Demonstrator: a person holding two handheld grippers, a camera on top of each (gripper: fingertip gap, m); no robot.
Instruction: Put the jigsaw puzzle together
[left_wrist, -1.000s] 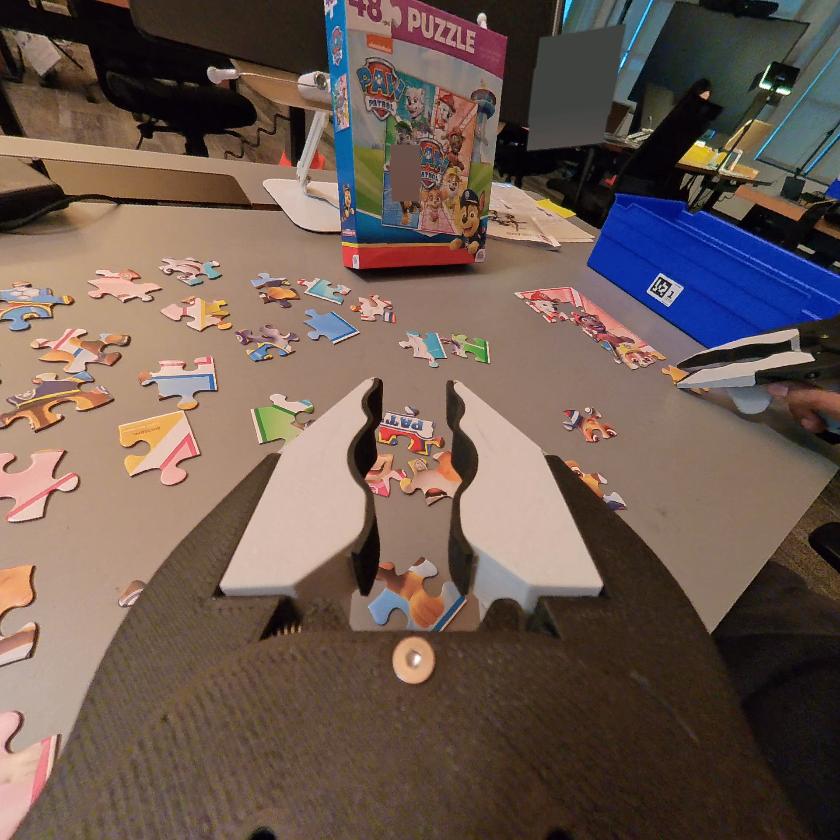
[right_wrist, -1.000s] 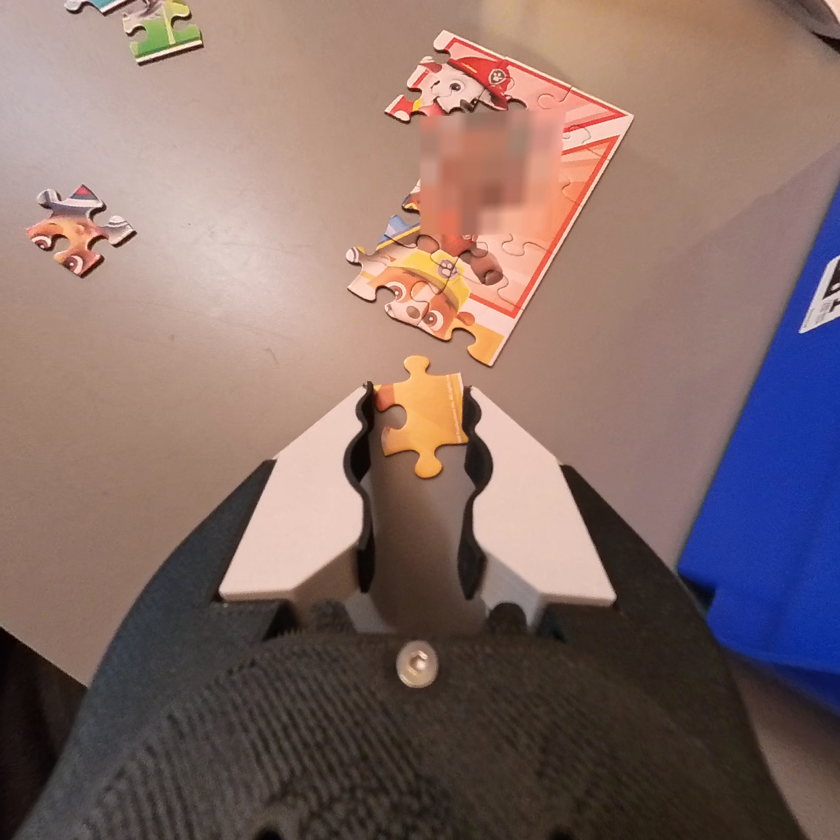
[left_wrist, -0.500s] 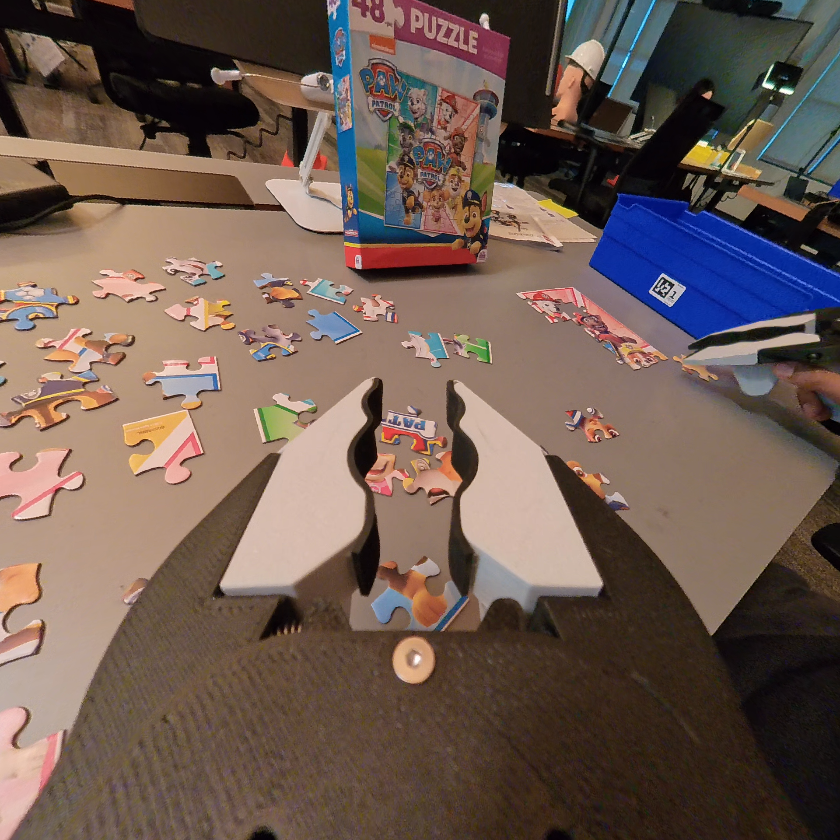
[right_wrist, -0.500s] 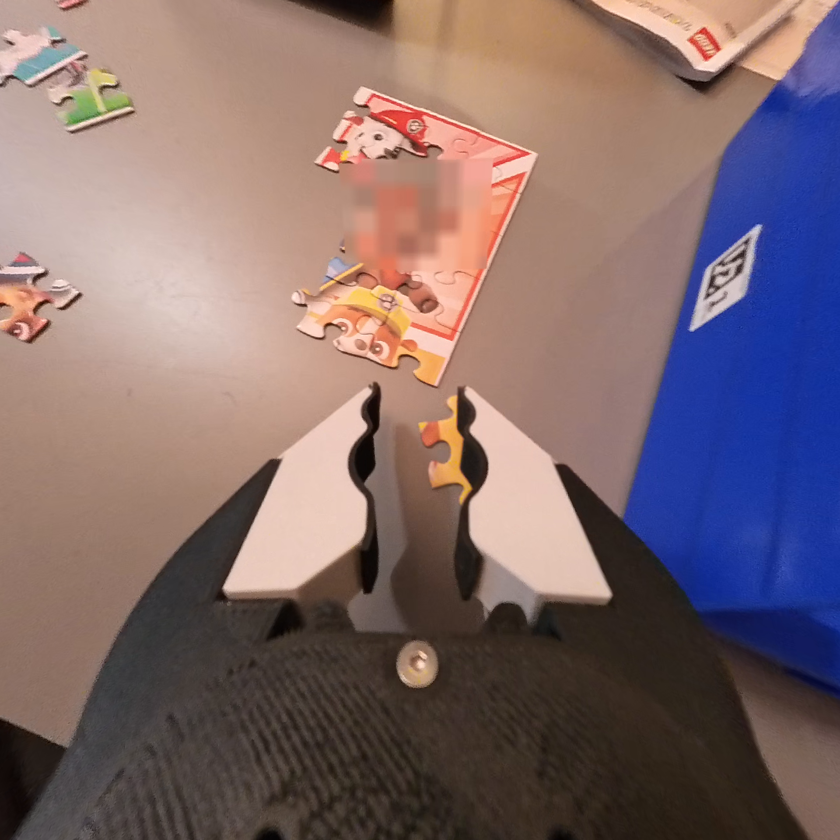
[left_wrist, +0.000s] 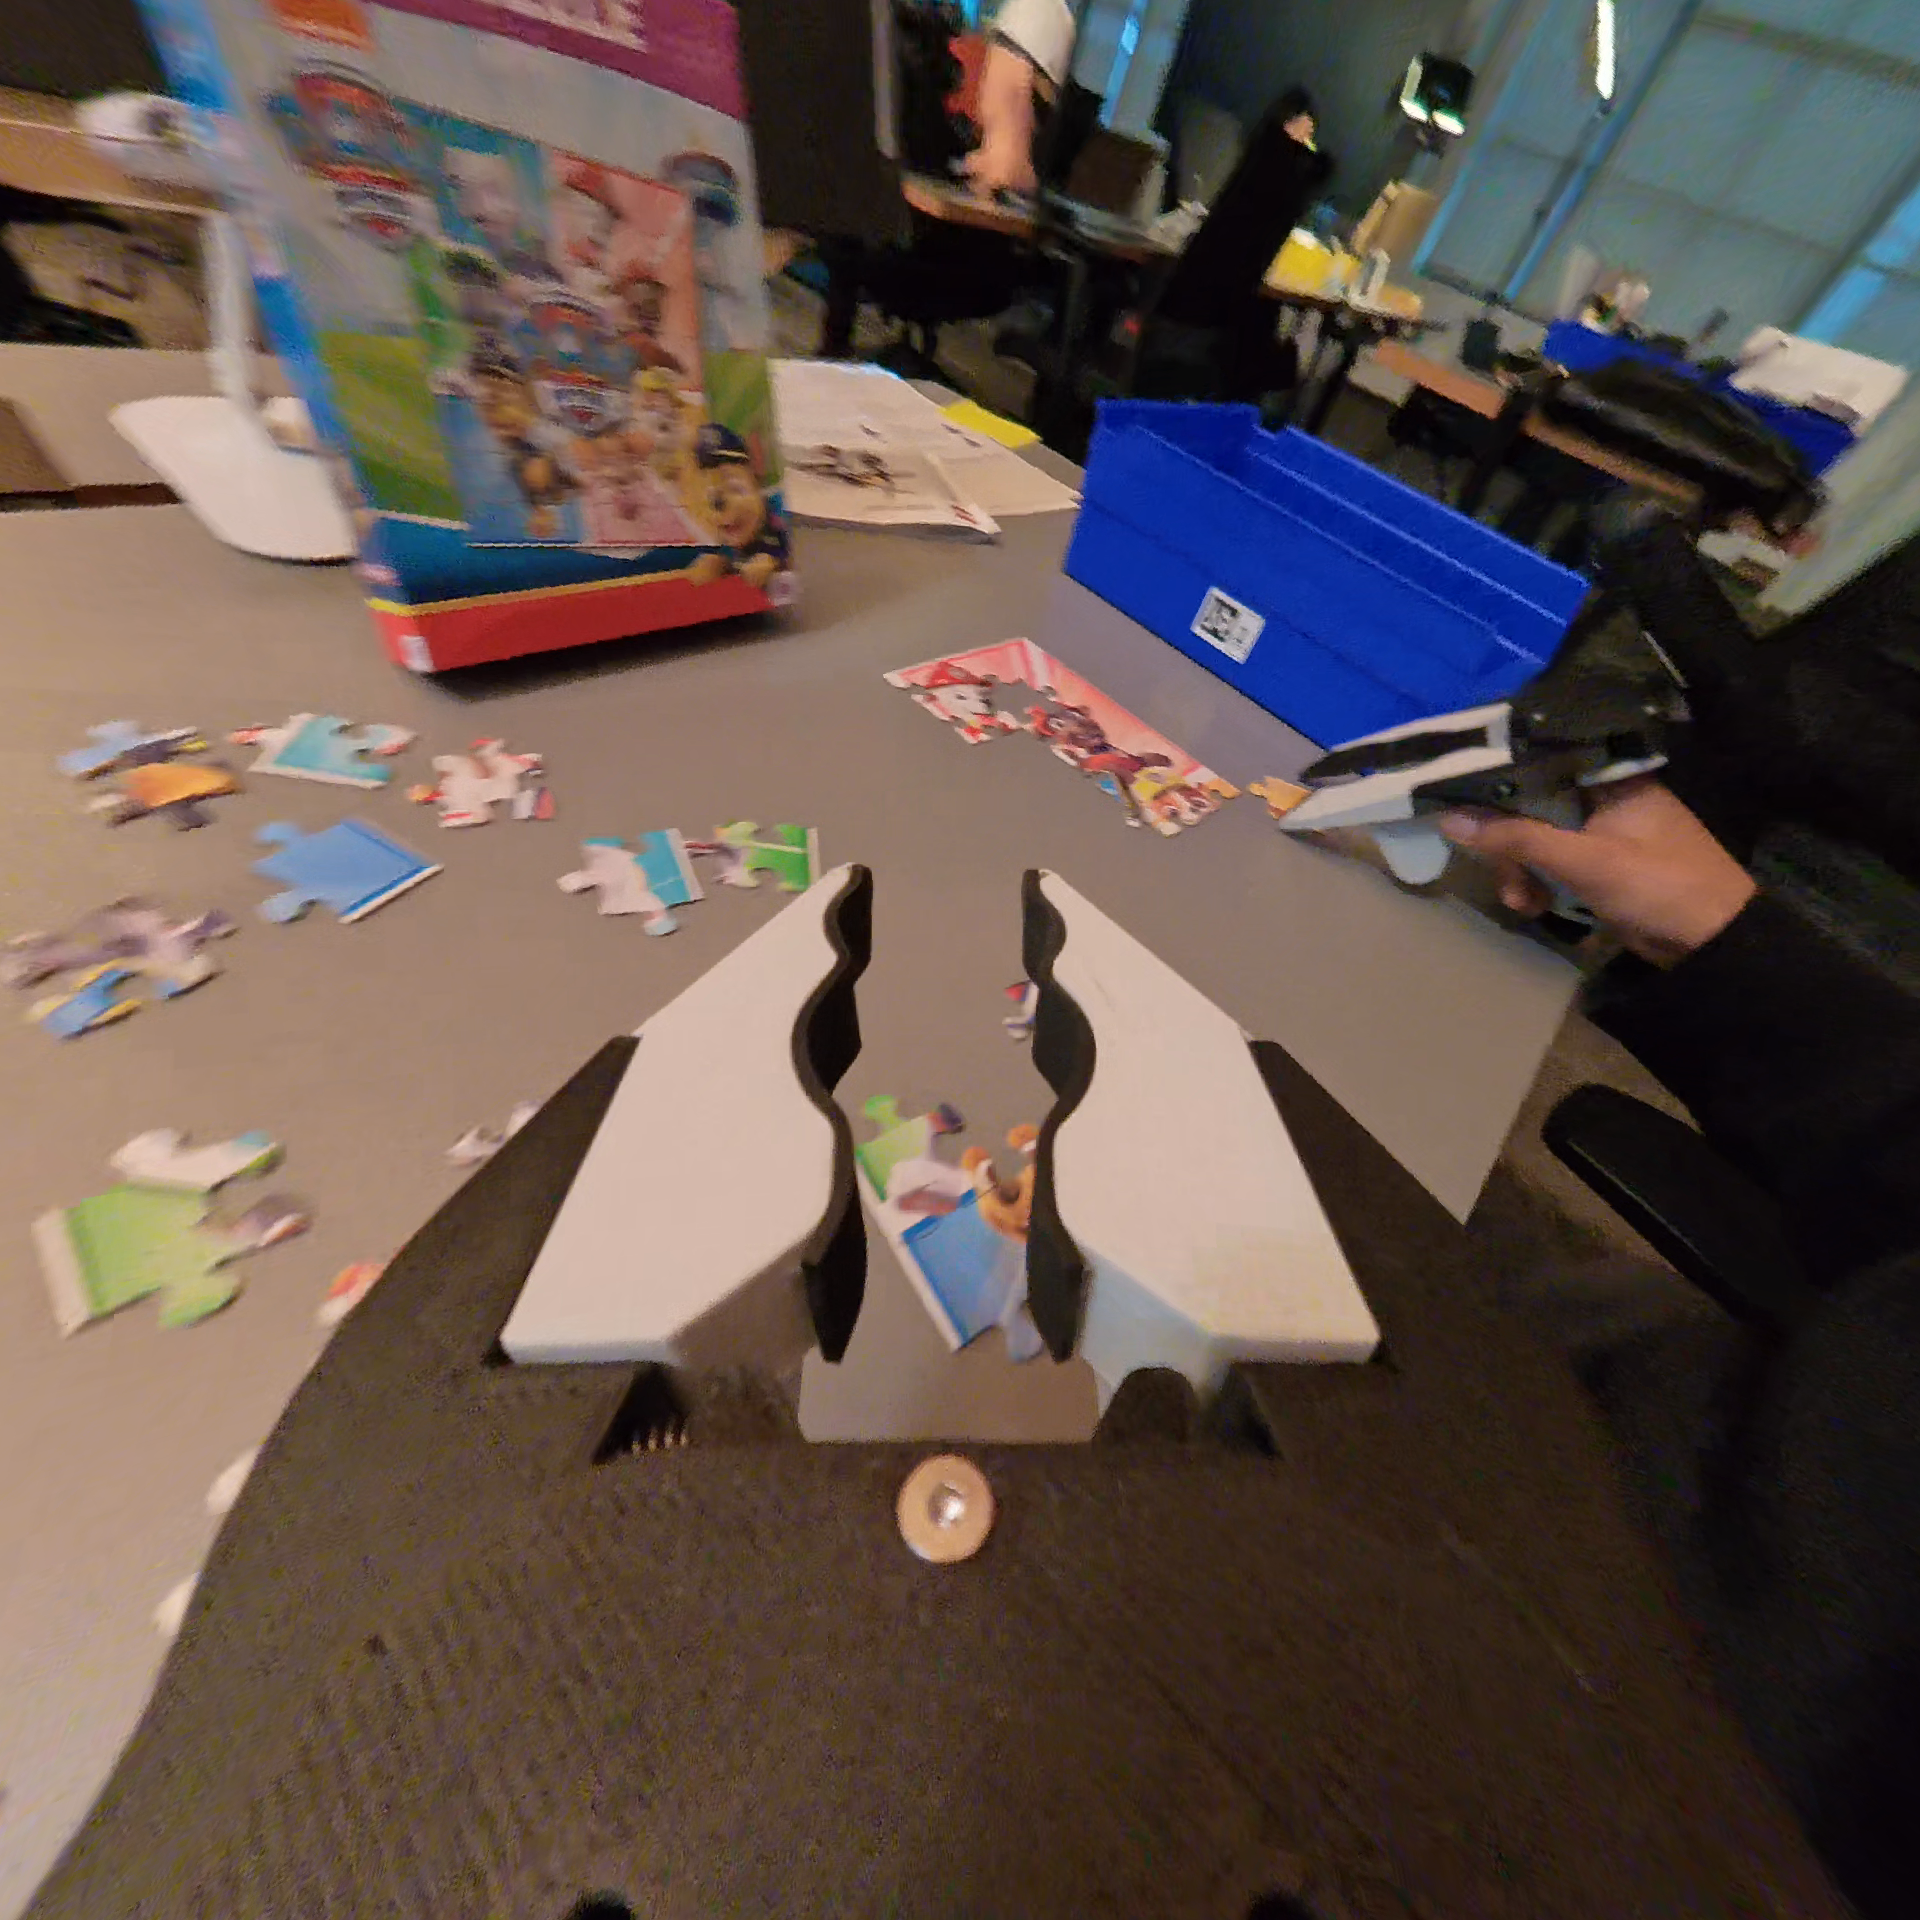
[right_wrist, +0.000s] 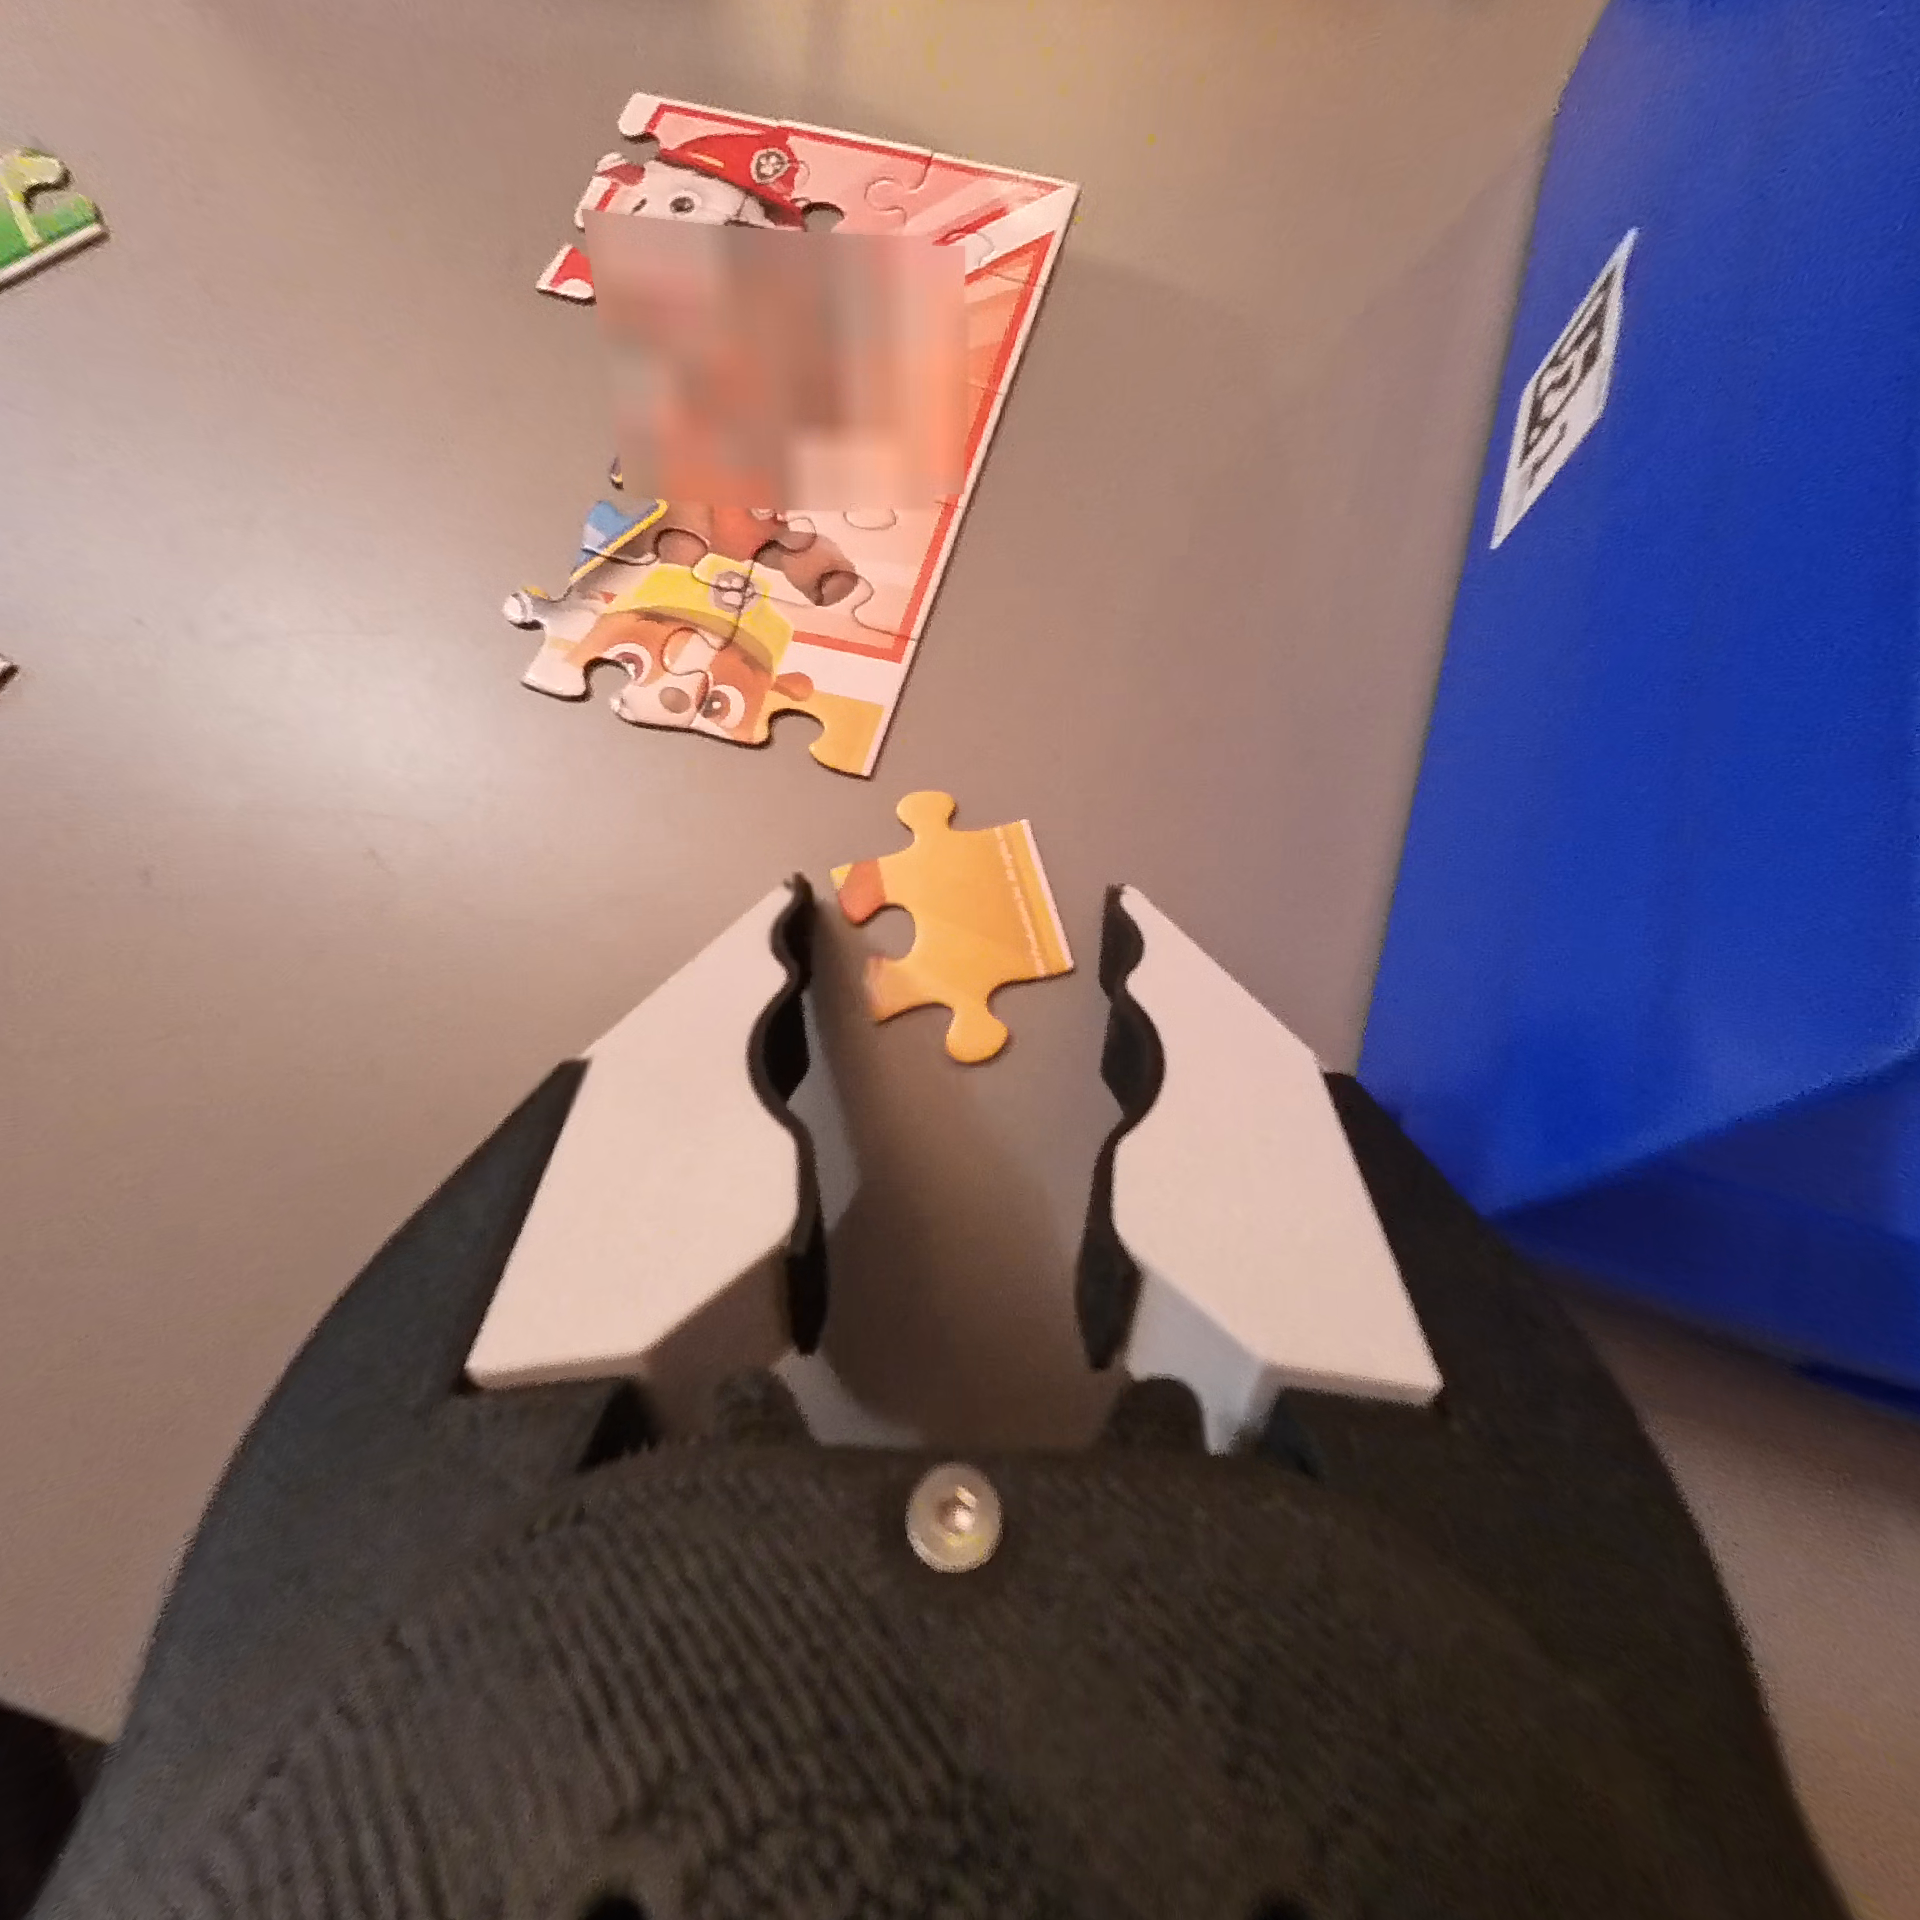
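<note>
Both grippers stand released: the right gripper (right_wrist: 951, 894) beside a yellow puzzle piece (right_wrist: 961, 920), the left gripper (left_wrist: 940, 883) half hiding a blurred piece (left_wrist: 951, 1216).

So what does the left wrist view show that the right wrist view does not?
Only the left view: the upright puzzle box, many loose pieces, papers, and the right claw in a hand.

Only the right view: the yellow piece lying flat between open fingers, not gripped.

Both: grey table, blue bin, the partly assembled puzzle.
</note>
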